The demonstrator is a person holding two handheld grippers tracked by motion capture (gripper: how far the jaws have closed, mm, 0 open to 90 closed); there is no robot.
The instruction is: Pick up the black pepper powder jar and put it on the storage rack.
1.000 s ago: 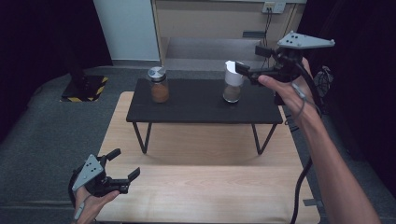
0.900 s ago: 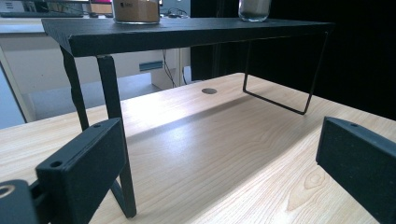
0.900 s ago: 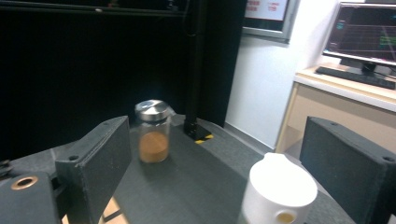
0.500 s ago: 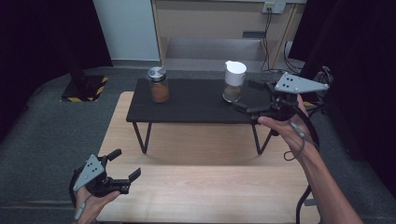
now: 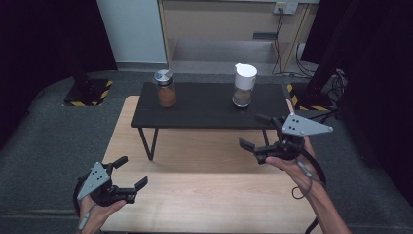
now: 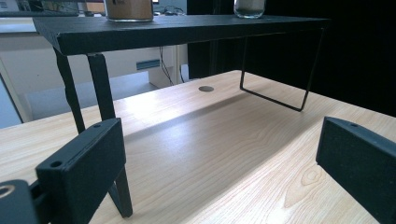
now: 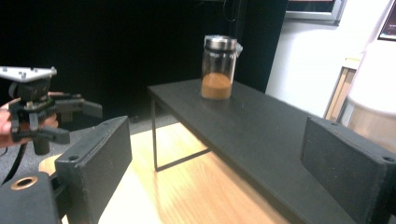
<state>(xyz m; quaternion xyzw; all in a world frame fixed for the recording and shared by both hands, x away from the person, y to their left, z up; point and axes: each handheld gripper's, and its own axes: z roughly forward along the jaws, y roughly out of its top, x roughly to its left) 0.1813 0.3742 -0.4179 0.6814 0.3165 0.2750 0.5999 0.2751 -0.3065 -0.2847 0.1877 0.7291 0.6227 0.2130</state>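
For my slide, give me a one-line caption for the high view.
Two open grippers over a wooden table, jars on a black shelf.

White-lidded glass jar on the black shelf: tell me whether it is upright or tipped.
Upright. The white-lidded glass jar stands on its base on the black shelf, lid uppermost, with its pale brown contents settled at the bottom.

Right claw [image 5: 256, 131] hangs open near the black shelf's [image 5: 209, 105] front edge; white-lidded jar [image 5: 243, 85] and steel-lidded spice jar [image 5: 165, 88] stand on it, well apart
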